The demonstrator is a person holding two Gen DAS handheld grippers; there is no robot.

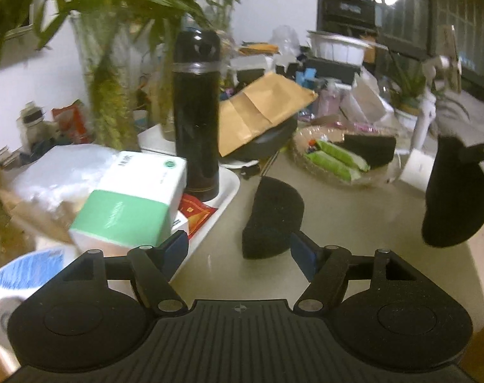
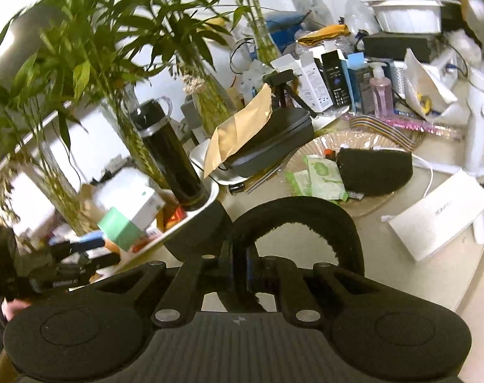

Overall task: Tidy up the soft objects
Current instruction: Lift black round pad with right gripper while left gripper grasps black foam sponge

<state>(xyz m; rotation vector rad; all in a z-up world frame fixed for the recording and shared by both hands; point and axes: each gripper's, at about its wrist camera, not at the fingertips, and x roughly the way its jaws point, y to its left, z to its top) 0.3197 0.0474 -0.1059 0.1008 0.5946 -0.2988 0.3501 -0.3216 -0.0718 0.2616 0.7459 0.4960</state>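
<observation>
The left tongs (image 1: 238,252) stood apart over the desk (image 1: 353,223); a black foam pad (image 1: 273,217) lay just ahead between them, its long axis running away from them; the right tongs (image 2: 246,274), clamped on another foam piece (image 2: 305,220), hung farther off.

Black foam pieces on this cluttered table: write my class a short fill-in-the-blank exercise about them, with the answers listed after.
1. The right gripper is shut on a foam piece whose colour is ____.
2. The left gripper has its jaws ____, with nothing held between them.
3. A second foam piece lies on the tabletop just ahead of the ____ gripper.
4. A third foam piece rests in the clear dish beside packets that are ____.

Answers: black; open; left; green
</observation>
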